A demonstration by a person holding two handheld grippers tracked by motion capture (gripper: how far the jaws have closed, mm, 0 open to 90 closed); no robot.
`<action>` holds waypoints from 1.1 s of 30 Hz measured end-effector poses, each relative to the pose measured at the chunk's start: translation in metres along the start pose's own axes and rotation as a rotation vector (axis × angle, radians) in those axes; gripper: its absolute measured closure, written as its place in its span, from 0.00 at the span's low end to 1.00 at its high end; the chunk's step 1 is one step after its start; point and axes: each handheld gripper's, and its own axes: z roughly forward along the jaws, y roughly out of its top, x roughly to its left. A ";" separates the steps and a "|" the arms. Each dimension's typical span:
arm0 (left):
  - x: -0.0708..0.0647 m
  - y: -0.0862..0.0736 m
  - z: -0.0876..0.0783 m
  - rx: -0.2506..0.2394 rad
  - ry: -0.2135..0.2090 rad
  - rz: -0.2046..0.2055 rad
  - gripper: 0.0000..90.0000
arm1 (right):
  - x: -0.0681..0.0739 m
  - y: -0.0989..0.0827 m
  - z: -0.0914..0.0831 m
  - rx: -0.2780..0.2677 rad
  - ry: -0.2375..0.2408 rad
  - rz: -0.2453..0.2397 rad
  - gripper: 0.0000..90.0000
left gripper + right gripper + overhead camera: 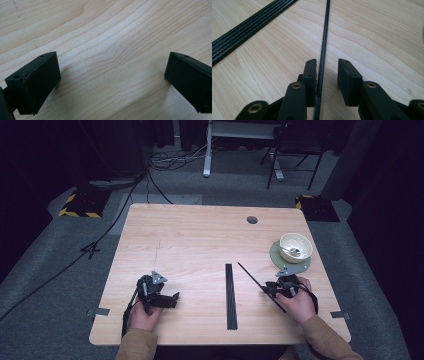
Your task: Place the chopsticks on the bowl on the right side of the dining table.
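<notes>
Black and thin, a single rod (pixel 323 45) lay between the jaws of the right gripper (pixel 327 72), hugging the left jaw while a clear gap stood before the other, so the jaws were part-spread around it and not pinching it. To do this step well, I judged the gripper should centre on the rod, close squarely across it and lift it level, so that the long free end would not sweep into the bundle of rods (pixel 229 295) lying straight at mid-table. The left gripper (pixel 112 82) rested low over the bare wooden table (pixel 105 30), its jaws spread wide with nothing between them. The high view showed the slanted rod (pixel 252 277) running from the right gripper (pixel 274 289) up toward the table's middle, and beyond it a white bowl (pixel 295 247) with a spoon (pixel 288 249) on a green plate (pixel 306 262); the right gripper view showed instead the fine gap at the pads.
</notes>
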 end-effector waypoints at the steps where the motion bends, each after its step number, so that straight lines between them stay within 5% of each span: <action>1: 0.000 0.000 0.000 0.000 0.000 0.000 0.00 | 0.000 0.000 0.000 0.000 0.000 0.000 0.78; 10: 0.000 0.000 0.000 0.000 -0.002 -0.001 0.00 | -0.002 0.005 0.006 0.021 0.007 -0.001 0.94; 22: 0.000 0.000 0.000 0.000 0.000 -0.001 0.00 | -0.010 0.010 0.007 0.046 -0.006 -0.008 0.92; 27: 0.000 0.000 0.000 0.000 0.000 0.000 0.00 | -0.012 0.018 0.005 0.136 -0.022 -0.035 0.92; 33: 0.000 0.000 0.000 0.000 0.000 -0.001 0.00 | -0.011 0.023 0.008 0.154 -0.030 -0.028 0.91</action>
